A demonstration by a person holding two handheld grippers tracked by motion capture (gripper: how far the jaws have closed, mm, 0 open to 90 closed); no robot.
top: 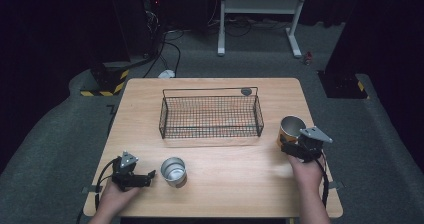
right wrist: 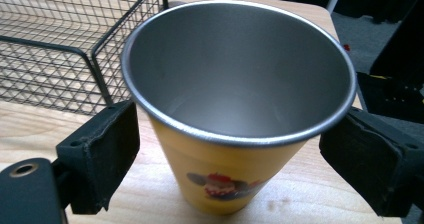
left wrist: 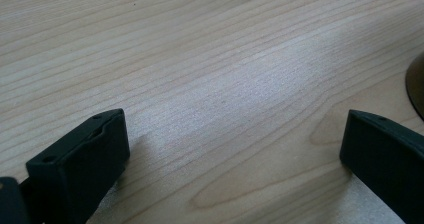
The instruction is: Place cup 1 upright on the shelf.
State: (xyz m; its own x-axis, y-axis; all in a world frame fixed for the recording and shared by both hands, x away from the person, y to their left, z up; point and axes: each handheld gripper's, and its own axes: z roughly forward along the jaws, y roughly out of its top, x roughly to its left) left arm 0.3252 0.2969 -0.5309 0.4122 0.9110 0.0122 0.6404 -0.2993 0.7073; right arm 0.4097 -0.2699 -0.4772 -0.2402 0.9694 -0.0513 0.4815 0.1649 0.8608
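Right now: right gripper (top: 295,145) jaws apart around yellow cup (right wrist: 235,134); squeeze below rim, then lift toward basket (top: 211,115) at 10 o'clock. Left gripper (top: 145,176) spread wide.

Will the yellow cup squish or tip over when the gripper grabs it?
Probably no squishing: the yellow cup has a shiny metal inside and rolled rim, so it looks stiff. It narrows toward its base, so a push might tip it. It looks empty, likely light.

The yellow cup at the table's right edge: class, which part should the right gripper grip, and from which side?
Grip the yellow cup just under its rim, jaws on opposite walls, coming from the person's side. It stands upright and tapers downward, and the right gripper already straddles it.
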